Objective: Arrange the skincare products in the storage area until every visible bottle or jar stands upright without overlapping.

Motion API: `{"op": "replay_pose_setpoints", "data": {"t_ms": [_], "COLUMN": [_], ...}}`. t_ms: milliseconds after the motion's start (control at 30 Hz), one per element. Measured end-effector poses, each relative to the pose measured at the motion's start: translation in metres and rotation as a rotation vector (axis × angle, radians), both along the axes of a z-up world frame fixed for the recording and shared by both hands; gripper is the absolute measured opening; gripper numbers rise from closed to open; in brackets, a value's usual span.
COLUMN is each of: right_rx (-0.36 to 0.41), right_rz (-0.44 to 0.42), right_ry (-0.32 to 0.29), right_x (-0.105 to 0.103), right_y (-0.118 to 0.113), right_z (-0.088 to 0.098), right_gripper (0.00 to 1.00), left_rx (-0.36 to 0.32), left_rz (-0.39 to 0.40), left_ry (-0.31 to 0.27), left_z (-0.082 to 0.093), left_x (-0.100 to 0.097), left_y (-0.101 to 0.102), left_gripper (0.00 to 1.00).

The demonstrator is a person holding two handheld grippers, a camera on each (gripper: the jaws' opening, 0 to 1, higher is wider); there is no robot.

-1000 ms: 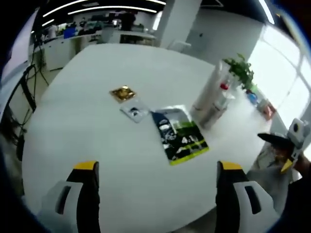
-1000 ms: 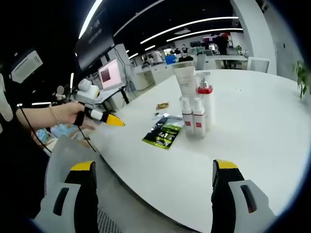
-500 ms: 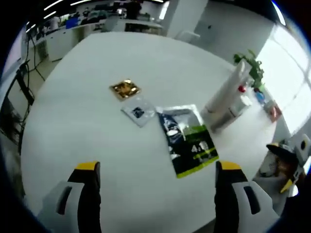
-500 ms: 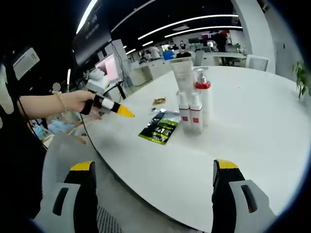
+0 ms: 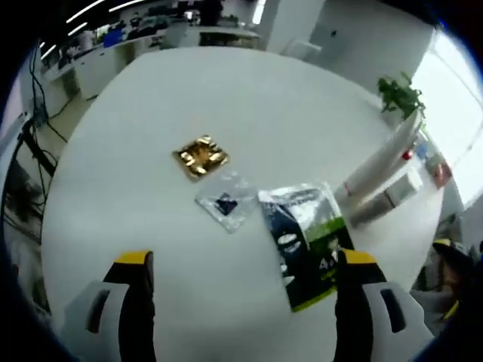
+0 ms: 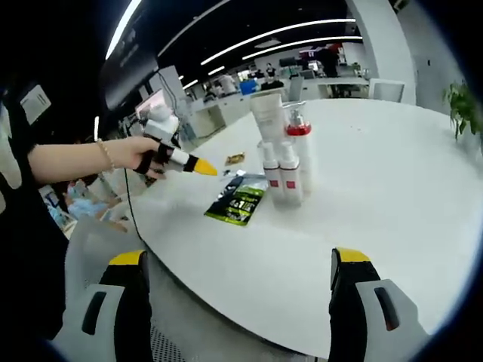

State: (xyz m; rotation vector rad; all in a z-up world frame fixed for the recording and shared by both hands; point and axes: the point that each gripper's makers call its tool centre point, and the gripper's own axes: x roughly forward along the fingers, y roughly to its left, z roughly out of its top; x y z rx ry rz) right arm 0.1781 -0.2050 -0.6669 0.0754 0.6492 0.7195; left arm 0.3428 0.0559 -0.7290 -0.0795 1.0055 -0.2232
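Both grippers hung with jaws spread and empty. The upright bottles (image 6: pixel 283 170) clustered on the white table (image 6: pixel 392 196), the green sachet (image 6: pixel 235 205) lying flat just beside them, the left gripper (image 6: pixel 198 166) beyond it.
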Motion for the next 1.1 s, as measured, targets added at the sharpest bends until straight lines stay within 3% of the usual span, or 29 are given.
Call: {"op": "replay_pose_setpoints", "data": {"t_ms": [300, 500, 667, 867, 967, 1033, 1100], "right_rx": [-0.034, -0.038, -0.043, -0.079, -0.081, -0.08, -0.074], "right_rz": [-0.01, -0.024, -0.022, -0.013, -0.014, -0.02, -0.024], "right_ry": [0.009, 0.02, 0.028, 0.032, 0.031, 0.031, 0.035], "right_x": [0.002, 0.002, 0.002, 0.0, 0.0, 0.001, 0.001], "right_y": [-0.002, -0.004, -0.003, -0.002, -0.002, -0.003, -0.004], "right_z": [-0.005, -0.006, -0.007, -0.01, -0.011, -0.011, -0.011], "right_gripper": [0.99, 0.99, 0.99, 0.99, 0.99, 0.99, 0.99], "left_rx": [0.04, 0.02, 0.026, 0.098, 0.14, 0.145, 0.144], "left_rz": [0.048, 0.184, 0.244, 0.274, 0.297, 0.301, 0.303], "left_ry": [-0.025, -0.05, -0.074, -0.08, -0.101, -0.106, -0.1], "left_z": [-0.004, -0.006, -0.006, -0.014, -0.015, -0.013, -0.017], "left_x": [0.023, 0.044, 0.052, 0.055, 0.061, 0.062, 0.068], "left_y": [-0.008, -0.006, -0.007, -0.007, 0.0, 0.001, 0.003], "left_gripper": [0.9, 0.82, 0.78, 0.74, 0.63, 0.58, 0.6]}}
